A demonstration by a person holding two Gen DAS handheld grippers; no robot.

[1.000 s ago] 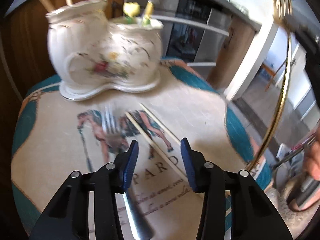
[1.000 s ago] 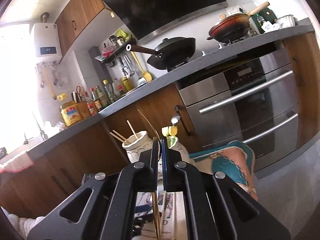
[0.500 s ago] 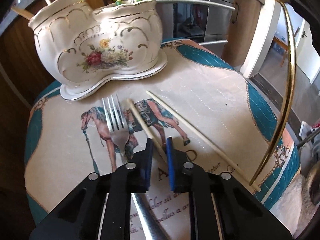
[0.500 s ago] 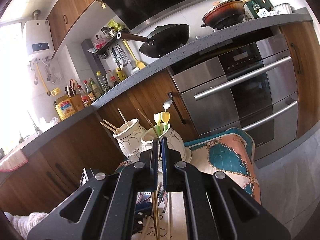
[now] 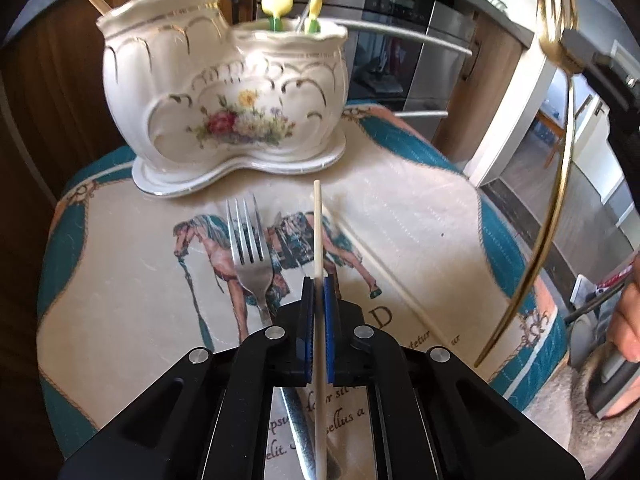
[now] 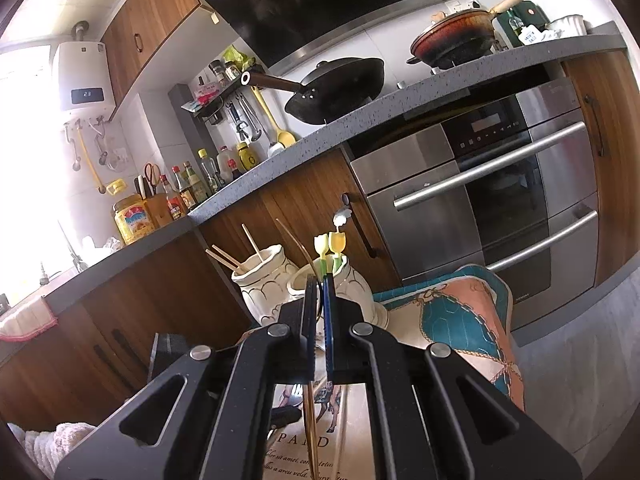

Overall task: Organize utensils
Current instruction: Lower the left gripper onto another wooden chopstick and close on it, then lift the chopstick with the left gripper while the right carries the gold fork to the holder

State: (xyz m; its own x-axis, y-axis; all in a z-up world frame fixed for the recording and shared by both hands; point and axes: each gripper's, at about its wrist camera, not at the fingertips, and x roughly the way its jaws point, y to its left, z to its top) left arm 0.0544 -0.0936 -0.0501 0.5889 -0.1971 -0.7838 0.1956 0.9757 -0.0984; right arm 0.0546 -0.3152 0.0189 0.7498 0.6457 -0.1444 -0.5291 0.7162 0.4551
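My left gripper (image 5: 319, 284) is shut on a pale chopstick (image 5: 318, 236) and holds it lifted, tip toward the white floral two-part utensil holder (image 5: 224, 92). A silver fork (image 5: 248, 248) and a second chopstick (image 5: 400, 292) lie on the printed cloth. My right gripper (image 6: 319, 284) is shut on a gold fork (image 5: 560, 152), held upright at the right of the left wrist view; only its thin handle (image 6: 310, 420) shows between the right fingers. The holder (image 6: 276, 284) holds chopsticks in its left cup and yellow tulip-topped utensils (image 5: 276, 6) in its right cup.
The round table (image 5: 100, 280) has a teal-bordered cloth. Behind it are wooden cabinets and a steel oven (image 6: 500, 208). A grey counter (image 6: 280, 152) carries bottles and pans. A person's hand (image 5: 628, 320) shows at the right edge.
My left gripper closed on the chopstick and lifted it off the cloth. My right gripper kept hold of the gold fork and came lower, closer to the holder.
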